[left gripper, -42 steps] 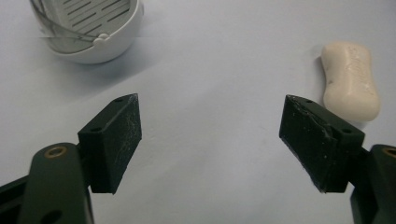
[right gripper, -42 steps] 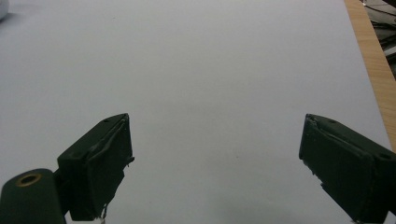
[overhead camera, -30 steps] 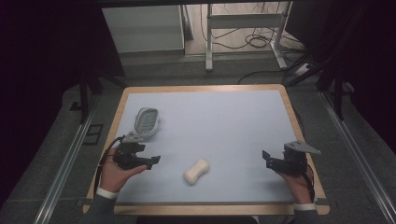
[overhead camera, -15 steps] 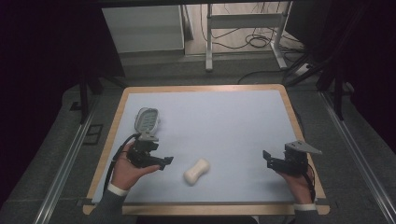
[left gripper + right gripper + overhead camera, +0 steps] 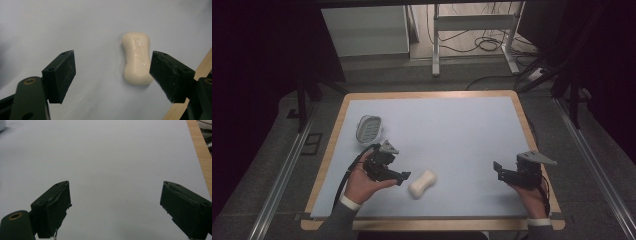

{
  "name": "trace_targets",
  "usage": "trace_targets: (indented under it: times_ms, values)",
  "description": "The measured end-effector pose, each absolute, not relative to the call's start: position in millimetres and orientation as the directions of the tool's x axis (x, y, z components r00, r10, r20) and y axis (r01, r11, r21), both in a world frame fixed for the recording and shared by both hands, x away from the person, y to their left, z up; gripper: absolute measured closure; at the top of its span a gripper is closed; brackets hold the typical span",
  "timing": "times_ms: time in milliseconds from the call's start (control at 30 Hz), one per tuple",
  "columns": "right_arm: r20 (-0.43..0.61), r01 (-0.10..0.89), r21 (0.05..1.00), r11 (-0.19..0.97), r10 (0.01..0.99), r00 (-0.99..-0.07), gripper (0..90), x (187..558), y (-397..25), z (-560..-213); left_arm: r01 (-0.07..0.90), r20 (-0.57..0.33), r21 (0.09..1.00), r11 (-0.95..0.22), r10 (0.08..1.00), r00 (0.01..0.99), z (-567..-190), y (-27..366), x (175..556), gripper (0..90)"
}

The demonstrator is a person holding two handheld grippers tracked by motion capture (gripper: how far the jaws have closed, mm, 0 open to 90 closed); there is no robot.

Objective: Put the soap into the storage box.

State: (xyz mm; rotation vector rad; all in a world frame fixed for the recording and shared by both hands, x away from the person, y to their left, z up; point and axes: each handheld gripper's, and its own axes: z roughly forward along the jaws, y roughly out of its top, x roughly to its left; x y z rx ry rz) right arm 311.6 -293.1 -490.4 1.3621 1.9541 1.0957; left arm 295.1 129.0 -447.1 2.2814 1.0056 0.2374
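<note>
Left gripper (image 5: 404, 176) hovered with jaws spread wide just beside the soap (image 5: 136, 57), which lay flat on the table (image 5: 462, 125); closing off-centre could likely push the smooth bar sideways.

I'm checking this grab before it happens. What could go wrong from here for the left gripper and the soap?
1. The soap sits off-centre, close to one of the left gripper's open jaws, so closing now might nudge or spin it instead of clamping it.
2. The bar is smooth and waisted; it may squirt out of the jaws.
3. The soap dish lies just behind the left hand; a backward swing could knock it.
</note>
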Motion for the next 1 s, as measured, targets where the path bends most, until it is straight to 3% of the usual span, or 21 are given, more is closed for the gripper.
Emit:
trace_targets:
  times_ms: [1000]
  values:
    - [0.018, 0.528, 0.830, 0.178, 0.938, -0.346, 8.1, 313, -292, -493, 0.626, -0.126, 0.492, -0.605, 0.662, 0.739, -488, 76, 305, 21.0]
